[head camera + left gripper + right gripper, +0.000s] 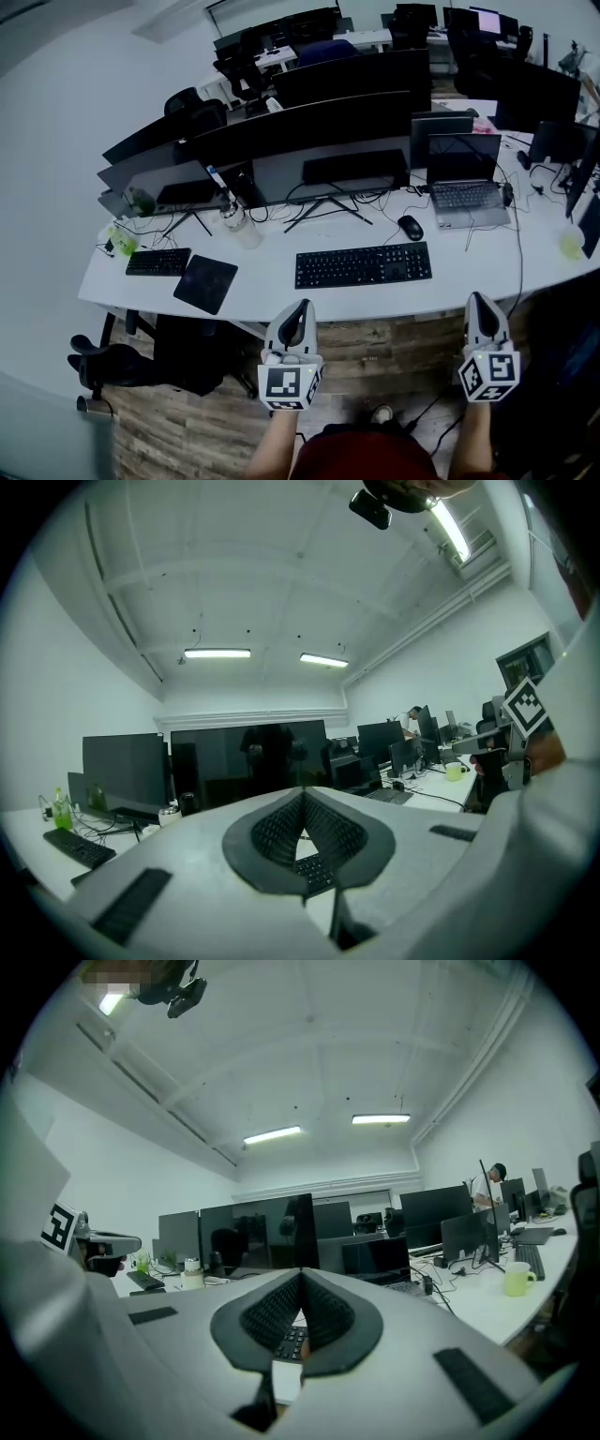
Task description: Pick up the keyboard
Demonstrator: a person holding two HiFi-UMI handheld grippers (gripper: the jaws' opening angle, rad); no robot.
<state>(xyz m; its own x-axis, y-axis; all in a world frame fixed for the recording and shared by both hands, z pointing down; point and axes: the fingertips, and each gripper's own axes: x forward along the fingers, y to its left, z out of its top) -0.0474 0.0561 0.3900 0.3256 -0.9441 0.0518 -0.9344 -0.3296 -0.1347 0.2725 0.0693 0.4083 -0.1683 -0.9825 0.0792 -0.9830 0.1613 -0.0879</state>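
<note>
Keyboard (364, 264): flat, untouched.
Left gripper (298, 309): jaws together, empty, short of keyboard's left end.
Right gripper (479, 302): same, beyond its right end, likely flanking for a two-ended lift.

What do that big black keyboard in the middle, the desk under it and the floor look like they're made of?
Keyboard: probably plastic, matte black, with rows of small moulded keys.
Desk: smooth white top, likely laminate or painted board; no grain shows.
Floor: wood or wood-look planks, brown with streaks and plank seams; which of the two I can't tell.
</note>
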